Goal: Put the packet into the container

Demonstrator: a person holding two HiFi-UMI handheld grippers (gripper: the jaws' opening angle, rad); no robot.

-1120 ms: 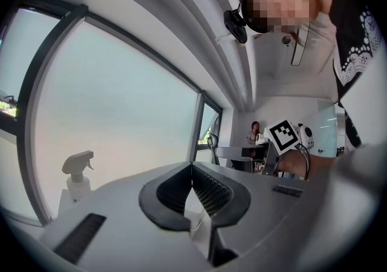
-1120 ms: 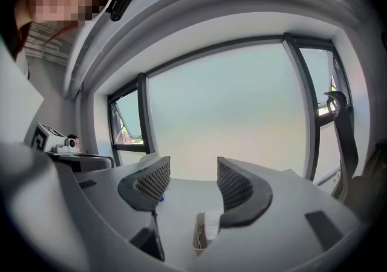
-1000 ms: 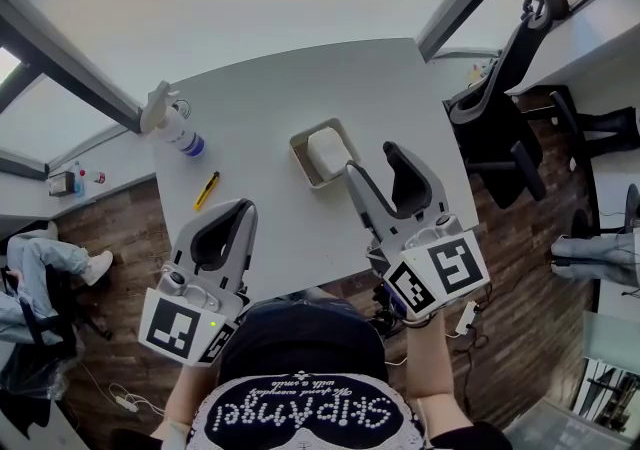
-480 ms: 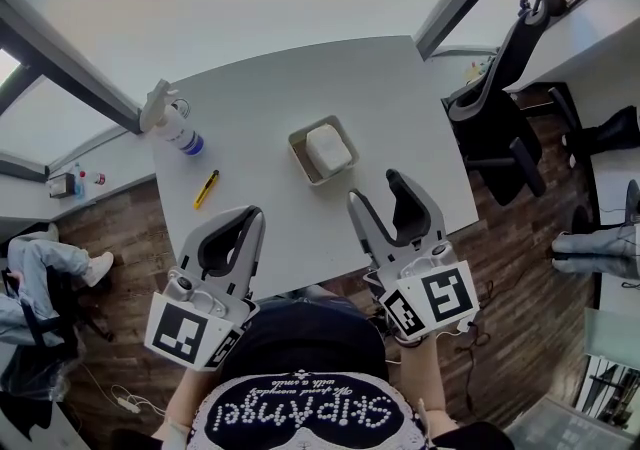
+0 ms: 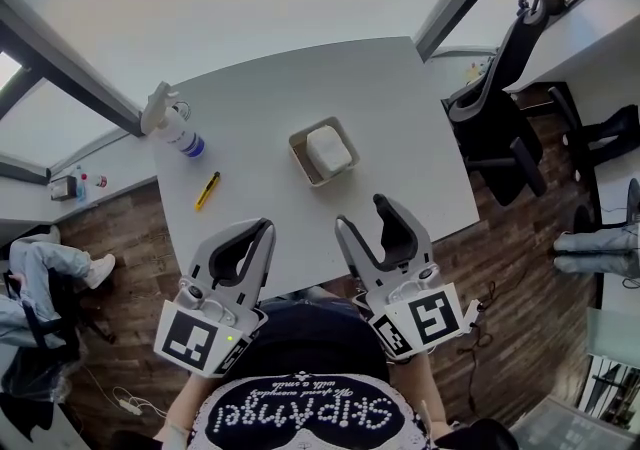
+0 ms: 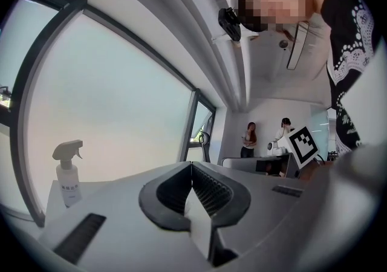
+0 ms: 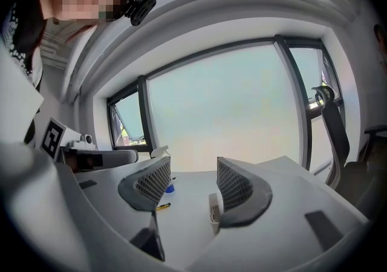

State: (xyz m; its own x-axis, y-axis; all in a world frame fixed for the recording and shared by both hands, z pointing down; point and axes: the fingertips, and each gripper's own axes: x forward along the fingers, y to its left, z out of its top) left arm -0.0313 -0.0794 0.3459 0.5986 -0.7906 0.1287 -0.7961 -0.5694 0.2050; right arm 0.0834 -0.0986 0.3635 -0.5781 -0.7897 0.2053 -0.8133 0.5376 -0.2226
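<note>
Packet point(image 5: 329, 149) (in container point(image 5: 297, 149)) well beyond the fingers point(image 5: 352, 248).

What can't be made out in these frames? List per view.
- Label on the spray bottle: too small, head and left gripper views.
- Print on the packet in the container: too small, head view.
- Right gripper view: container mostly behind a jaw of the right gripper; packet unseen.
- Left gripper view: the shut left gripper blocks the container.
- The yellow item: too small to name.

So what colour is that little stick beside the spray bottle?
The stick is mainly yellow; the head view shows it best.
</note>
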